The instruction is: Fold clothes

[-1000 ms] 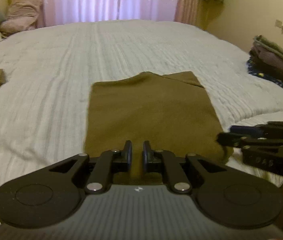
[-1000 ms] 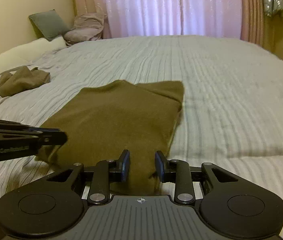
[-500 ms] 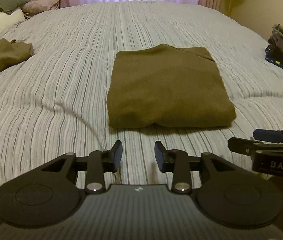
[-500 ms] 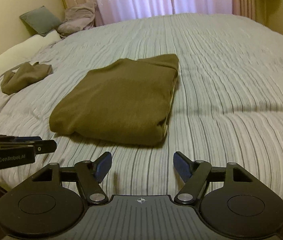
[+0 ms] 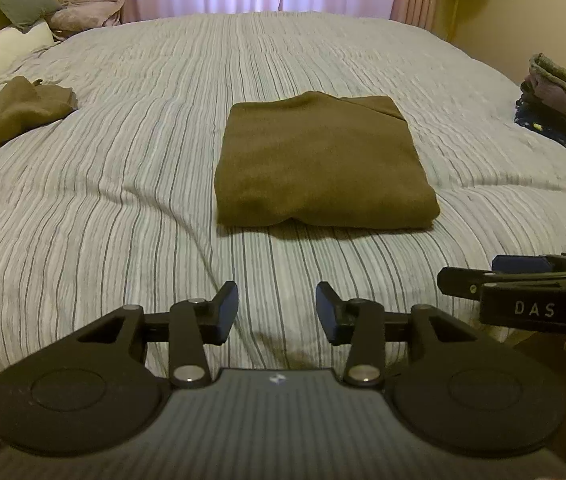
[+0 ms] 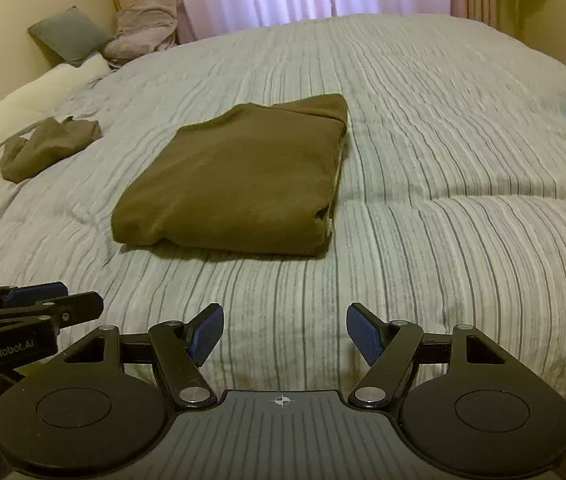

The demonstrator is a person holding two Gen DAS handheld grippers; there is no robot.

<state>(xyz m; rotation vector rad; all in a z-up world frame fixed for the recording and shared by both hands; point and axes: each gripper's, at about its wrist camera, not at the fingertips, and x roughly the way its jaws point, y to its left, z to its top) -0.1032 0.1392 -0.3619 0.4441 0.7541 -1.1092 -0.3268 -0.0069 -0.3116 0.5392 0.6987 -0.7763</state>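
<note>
In the left wrist view, the folded brown garment (image 5: 323, 164) lies in the middle of the striped bed (image 5: 103, 200), well ahead of the left gripper (image 5: 277, 312). Its jaws have just been opening, and nothing is between them. This fold looks done, so the good thing now is to pull away gently and not bump the pile. The garment is a neat, thick rectangle with a rounded front edge. A crumpled brown cloth (image 5: 11, 114) waits far off at the left.

In the right wrist view, the right gripper (image 6: 285, 334) hangs over the near edge of the bed with its blue pads (image 6: 365, 334) spread wide, holding nothing. The garment's layers show along its right side.
</note>
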